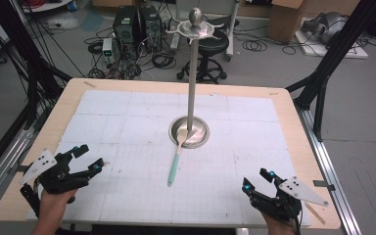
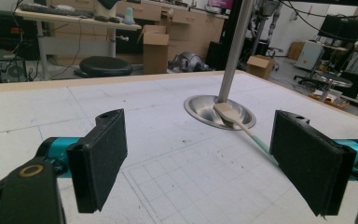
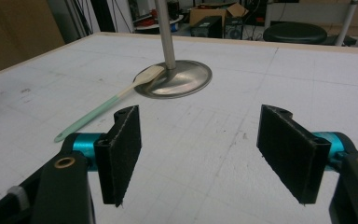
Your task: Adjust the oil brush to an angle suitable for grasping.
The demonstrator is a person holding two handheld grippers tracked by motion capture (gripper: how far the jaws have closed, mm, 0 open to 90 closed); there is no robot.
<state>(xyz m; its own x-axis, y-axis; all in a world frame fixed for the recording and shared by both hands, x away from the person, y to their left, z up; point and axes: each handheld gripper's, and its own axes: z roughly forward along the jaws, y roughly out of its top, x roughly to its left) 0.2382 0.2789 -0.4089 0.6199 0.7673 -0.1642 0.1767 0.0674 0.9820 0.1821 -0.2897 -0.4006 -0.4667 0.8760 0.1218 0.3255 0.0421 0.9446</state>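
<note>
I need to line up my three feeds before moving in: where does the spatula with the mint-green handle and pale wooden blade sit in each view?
High view: the spatula with the mint-green handle and pale wooden blade lies at centre, blade on the round metal stand base.
Left gripper view: right of centre, handle running behind the right jaw.
Right gripper view: upper left.
Shared landmark: the stand base and its pole.

A black stool stands on the floor past the table's twelve o'clock edge, with black computer towers at about eleven o'clock among tangled cables. A cardboard box sits toward one o'clock. White gridded paper covers the wooden table.
</note>
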